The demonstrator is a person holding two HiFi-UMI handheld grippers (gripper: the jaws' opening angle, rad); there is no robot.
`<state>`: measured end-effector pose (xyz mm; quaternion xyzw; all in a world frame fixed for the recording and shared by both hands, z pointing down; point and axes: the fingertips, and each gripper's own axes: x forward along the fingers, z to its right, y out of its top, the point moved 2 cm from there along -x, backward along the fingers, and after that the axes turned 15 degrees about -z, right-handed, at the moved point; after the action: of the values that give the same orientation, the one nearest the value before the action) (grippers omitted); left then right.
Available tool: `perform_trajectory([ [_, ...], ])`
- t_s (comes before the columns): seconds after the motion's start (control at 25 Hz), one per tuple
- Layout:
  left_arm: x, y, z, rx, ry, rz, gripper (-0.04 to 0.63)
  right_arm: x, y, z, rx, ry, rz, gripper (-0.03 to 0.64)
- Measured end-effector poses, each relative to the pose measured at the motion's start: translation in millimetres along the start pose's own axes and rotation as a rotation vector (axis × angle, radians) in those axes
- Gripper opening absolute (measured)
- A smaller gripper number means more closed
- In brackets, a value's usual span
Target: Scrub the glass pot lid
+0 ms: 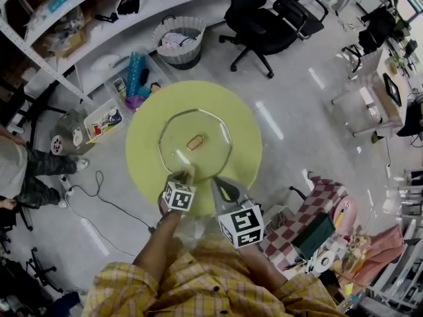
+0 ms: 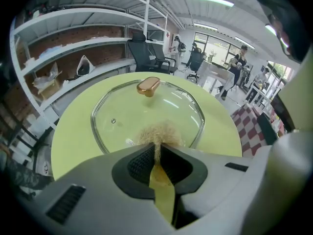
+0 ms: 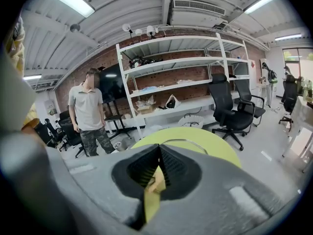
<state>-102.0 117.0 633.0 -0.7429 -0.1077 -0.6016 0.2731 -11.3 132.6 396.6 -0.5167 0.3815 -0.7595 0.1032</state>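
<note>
The glass pot lid [image 1: 213,156] lies flat in the middle of a round yellow-green table [image 1: 147,144], its gold knob [image 1: 195,142] up. My left gripper [image 1: 187,173] is at the lid's near rim, shut on a tan fibrous scrubber [image 2: 159,132]. From the left gripper view, the scrubber presses on the near part of the lid [image 2: 146,109] just ahead of that gripper [image 2: 157,147]. My right gripper [image 1: 217,182] hovers beside it over the table's near edge, shut with nothing in it. The right gripper view shows its gripper [image 3: 159,149] with only the lid's rim [image 3: 188,142] beyond.
A waste basket [image 1: 178,41], office chairs [image 1: 261,12] and white shelves [image 1: 39,58] stand beyond the table. Clear bins [image 1: 102,119] sit on the floor to its left. A person [image 3: 88,111] stands at the left. A checked cloth [image 1: 317,203] is at the right.
</note>
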Motion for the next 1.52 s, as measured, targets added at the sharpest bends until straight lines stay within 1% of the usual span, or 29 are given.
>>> perform_trajectory([
  [0.12,0.7,0.3,1.6,0.010,0.020,0.001,0.031,-1.9,-1.4,3.4,0.005,-0.006,-0.003,-0.003],
  [0.36,3.2,1.3,7.6,0.032,0.032,0.006,0.031,-1.7,-7.5,8.2,0.013,-0.012,-0.010,-0.002],
  [0.68,9.3,6.8,23.2,0.105,0.049,0.011,0.031,-3.1,-14.2,18.0,0.029,-0.021,-0.009,-0.002],
  [1.08,12.7,16.6,37.8,0.148,0.022,0.010,0.031,-4.6,-18.2,28.6,0.049,-0.041,-0.010,-0.002],
  [1.52,19.5,31.5,57.4,0.237,0.011,0.004,0.032,-2.6,-20.7,38.1,0.063,-0.051,-0.019,-0.002],
])
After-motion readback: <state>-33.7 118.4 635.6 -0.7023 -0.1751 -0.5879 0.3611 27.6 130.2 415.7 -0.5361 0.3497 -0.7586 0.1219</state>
